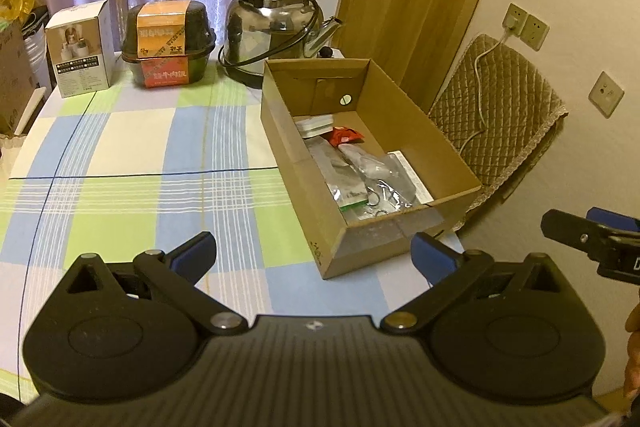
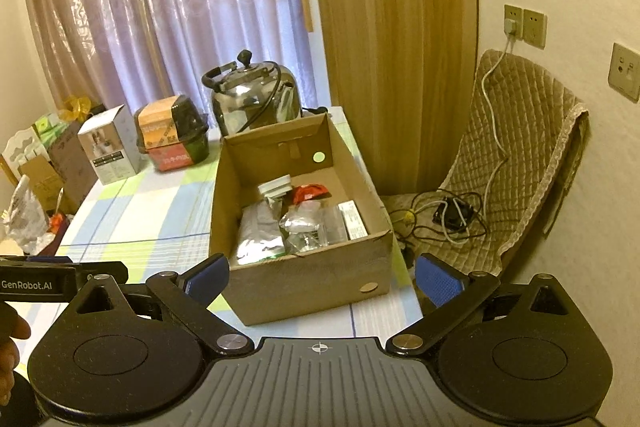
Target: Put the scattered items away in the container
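Observation:
An open cardboard box [image 1: 404,99] [image 2: 300,283] sits at the right side of the checked tablecloth [image 1: 132,155] [image 2: 132,223]. Inside lie silver foil packets [image 1: 348,171] [image 2: 260,231], a red sachet [image 1: 344,135] [image 2: 308,193], a white flat box [image 1: 316,125] [image 2: 276,187] and a clear bag [image 1: 386,183]. My left gripper [image 1: 314,257] hovers open in front of the box's near corner, holding nothing. My right gripper [image 2: 322,279] is open too, held before the box's near wall, with nothing between its blue pads [image 2: 438,285]. The right gripper's tip also shows at the right edge [image 1: 592,239] of the left wrist view.
At the table's back stand a steel kettle [image 1: 276,27] [image 2: 256,99], a black food bowl with orange sleeve [image 1: 168,43] [image 2: 174,137] and a small white carton [image 1: 82,49] [image 2: 110,149]. A quilted chair [image 1: 504,115] [image 2: 516,155] with cables stands right of the table. Boxes and bags crowd the left [image 2: 36,195].

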The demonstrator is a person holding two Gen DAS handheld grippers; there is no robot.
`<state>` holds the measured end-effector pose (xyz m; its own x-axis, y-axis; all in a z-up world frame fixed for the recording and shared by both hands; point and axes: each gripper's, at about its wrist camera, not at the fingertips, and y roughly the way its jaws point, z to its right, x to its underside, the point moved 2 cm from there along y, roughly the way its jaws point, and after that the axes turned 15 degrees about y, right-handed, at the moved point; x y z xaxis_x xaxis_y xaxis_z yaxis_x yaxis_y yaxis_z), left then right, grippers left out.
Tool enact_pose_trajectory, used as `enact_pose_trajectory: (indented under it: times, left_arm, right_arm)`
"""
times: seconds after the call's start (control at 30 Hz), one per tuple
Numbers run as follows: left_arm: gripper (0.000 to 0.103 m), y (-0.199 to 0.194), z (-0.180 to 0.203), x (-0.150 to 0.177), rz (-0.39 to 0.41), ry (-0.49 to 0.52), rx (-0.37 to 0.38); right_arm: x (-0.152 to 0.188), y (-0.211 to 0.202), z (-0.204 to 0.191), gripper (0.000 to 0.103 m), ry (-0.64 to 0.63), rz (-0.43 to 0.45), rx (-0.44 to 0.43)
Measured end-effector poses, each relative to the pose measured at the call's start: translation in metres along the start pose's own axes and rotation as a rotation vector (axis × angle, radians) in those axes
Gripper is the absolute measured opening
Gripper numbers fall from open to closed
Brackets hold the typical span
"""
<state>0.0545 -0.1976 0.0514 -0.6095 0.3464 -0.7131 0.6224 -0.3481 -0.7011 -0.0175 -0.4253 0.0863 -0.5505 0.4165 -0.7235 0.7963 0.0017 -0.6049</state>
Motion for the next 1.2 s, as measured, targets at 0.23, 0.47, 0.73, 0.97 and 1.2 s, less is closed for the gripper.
enact_pose_trajectory:
  times: [0.23,0.47,0.73,0.97,1.2]
  left_arm:
    - [0.102,-0.010,0.002,-0.003,0.010,0.002,-0.001]
    - [0.102,-0.014,0.002,-0.003,0.014,-0.024,-0.008]
    - [0.102,-0.013,0.014,0.000,0.019,0.000,-0.045]
    - [0.102,-0.009,0.028,0.006,0.009,0.014,-0.046]
    - [0.102,-0.009,0.033,0.009,0.009,0.023,-0.043]
  right_arm:
    - [0.005,-0.003,0.001,0.103,0.023,-0.011,-0.002]
    - [0.009,0.001,-0.004,0.103,0.014,-0.038,0.006]
    - [0.015,0.005,-0.006,0.103,-0.002,-0.081,0.043]
    - [0.019,0.007,-0.008,0.103,-0.024,-0.094,0.054]
    - [0.017,0.007,-0.004,0.103,-0.016,-0.089,0.066]
